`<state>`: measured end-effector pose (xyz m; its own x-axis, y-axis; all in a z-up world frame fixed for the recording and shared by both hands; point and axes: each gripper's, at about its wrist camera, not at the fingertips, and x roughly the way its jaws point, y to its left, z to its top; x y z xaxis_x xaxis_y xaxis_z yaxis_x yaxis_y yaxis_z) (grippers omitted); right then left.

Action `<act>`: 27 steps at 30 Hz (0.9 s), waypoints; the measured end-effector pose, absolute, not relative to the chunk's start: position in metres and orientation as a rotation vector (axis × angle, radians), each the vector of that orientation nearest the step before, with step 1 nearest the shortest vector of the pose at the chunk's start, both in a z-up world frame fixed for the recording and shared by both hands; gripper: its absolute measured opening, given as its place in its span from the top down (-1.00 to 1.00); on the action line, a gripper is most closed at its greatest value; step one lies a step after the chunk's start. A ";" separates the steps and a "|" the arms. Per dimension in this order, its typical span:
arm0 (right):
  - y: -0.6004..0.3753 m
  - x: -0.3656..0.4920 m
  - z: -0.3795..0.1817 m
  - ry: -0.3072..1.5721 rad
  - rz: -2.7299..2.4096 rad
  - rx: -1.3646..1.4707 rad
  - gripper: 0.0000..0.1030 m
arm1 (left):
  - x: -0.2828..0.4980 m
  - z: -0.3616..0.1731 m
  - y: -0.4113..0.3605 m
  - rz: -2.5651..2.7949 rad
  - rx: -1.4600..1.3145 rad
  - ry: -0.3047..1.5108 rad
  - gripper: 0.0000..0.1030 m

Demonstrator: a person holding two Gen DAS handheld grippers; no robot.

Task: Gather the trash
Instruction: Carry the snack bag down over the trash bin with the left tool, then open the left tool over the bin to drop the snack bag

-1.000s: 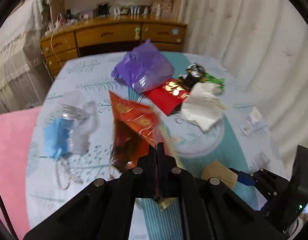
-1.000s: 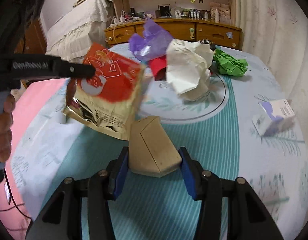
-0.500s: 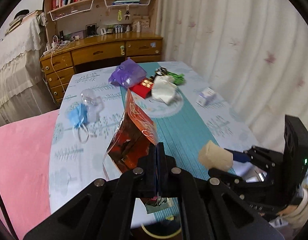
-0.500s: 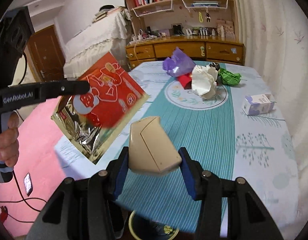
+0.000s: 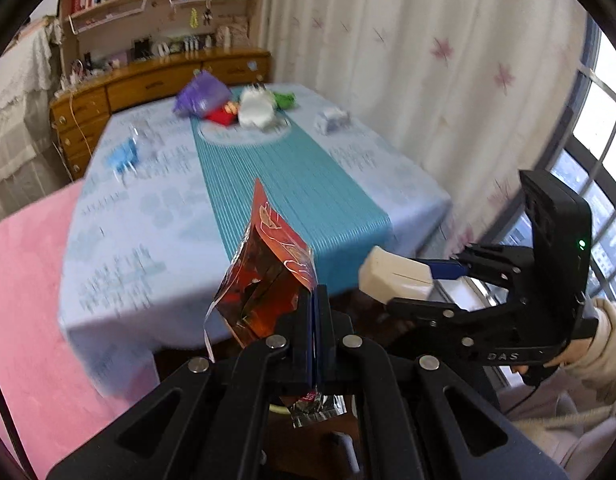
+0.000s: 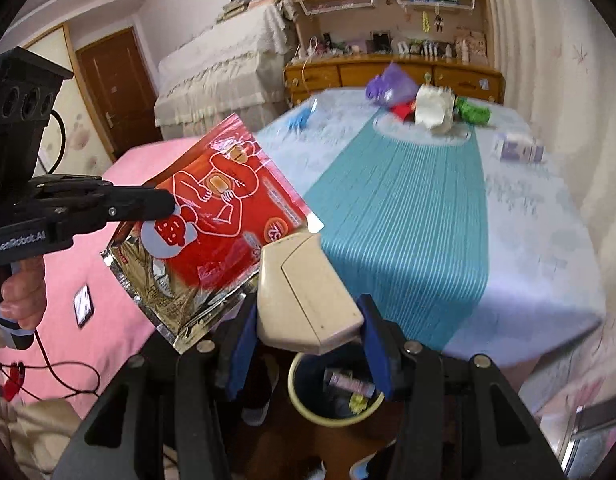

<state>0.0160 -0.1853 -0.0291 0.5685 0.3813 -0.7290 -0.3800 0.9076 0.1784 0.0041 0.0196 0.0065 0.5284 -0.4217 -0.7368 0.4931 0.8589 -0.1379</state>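
left claw [image 5: 313, 320] pinched tight on the red foil wrapper [image 6: 224, 216]; right claw [image 6: 308, 344] clamped on the beige box [image 6: 308, 292], above the bin [image 6: 333, 400] past the counter [image 6: 507, 240] edge; carrying step; next, centre each over the bin and release.

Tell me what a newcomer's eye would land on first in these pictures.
First, the shiny red foil snack bag pinched in the shut left gripper, in the air off the table's near end. Next, the beige wedge-shaped cardboard box clamped between the right gripper's blue pads, directly above the round yellow-rimmed waste bin on the floor. Far behind, more litter clusters on the teal-striped tablecloth.
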 end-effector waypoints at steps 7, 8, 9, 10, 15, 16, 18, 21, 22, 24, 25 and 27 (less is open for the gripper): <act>-0.184 0.006 -0.097 1.013 0.403 0.022 0.04 | -0.012 -0.067 0.012 -0.551 0.083 1.009 1.00; -0.185 0.008 -0.107 1.038 0.395 0.021 0.04 | -0.012 -0.077 0.010 -0.548 0.089 1.025 1.00; -0.186 0.012 -0.120 1.070 0.384 0.025 0.04 | -0.012 -0.089 0.008 -0.542 0.097 1.042 1.00; -0.187 0.014 -0.127 1.084 0.375 0.026 0.04 | -0.012 -0.098 0.006 -0.539 0.105 1.056 1.00; -0.204 0.038 -0.168 1.185 0.308 0.084 0.04 | 0.000 -0.144 -0.004 -0.509 0.140 1.122 1.00; -0.208 0.044 -0.176 1.201 0.289 0.098 0.04 | 0.002 -0.154 -0.006 -0.503 0.155 1.132 1.00; -0.213 0.052 -0.189 1.218 0.265 0.112 0.04 | 0.008 -0.171 -0.012 -0.488 0.197 1.137 1.00; -0.216 0.062 -0.209 1.236 0.235 0.121 0.04 | 0.020 -0.194 -0.019 -0.470 0.215 1.144 1.00; -0.218 0.061 -0.216 1.241 0.228 0.125 0.04 | 0.023 -0.201 -0.020 -0.463 0.217 1.145 1.00; -0.221 0.069 -0.233 1.258 0.210 0.144 0.04 | 0.031 -0.218 -0.025 -0.451 0.223 1.150 1.00; -0.221 0.073 -0.240 1.266 0.203 0.153 0.04 | 0.034 -0.225 -0.026 -0.444 0.223 1.156 1.00; -0.221 0.078 -0.253 1.279 0.189 0.171 0.04 | 0.044 -0.243 -0.029 -0.433 0.212 1.175 1.00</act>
<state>0.0777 -0.2215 -0.2534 0.2761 0.2340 -0.9322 -0.0451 0.9720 0.2306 0.0442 -0.0286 -0.2426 0.3154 -0.2171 -0.9238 0.4345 0.8985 -0.0628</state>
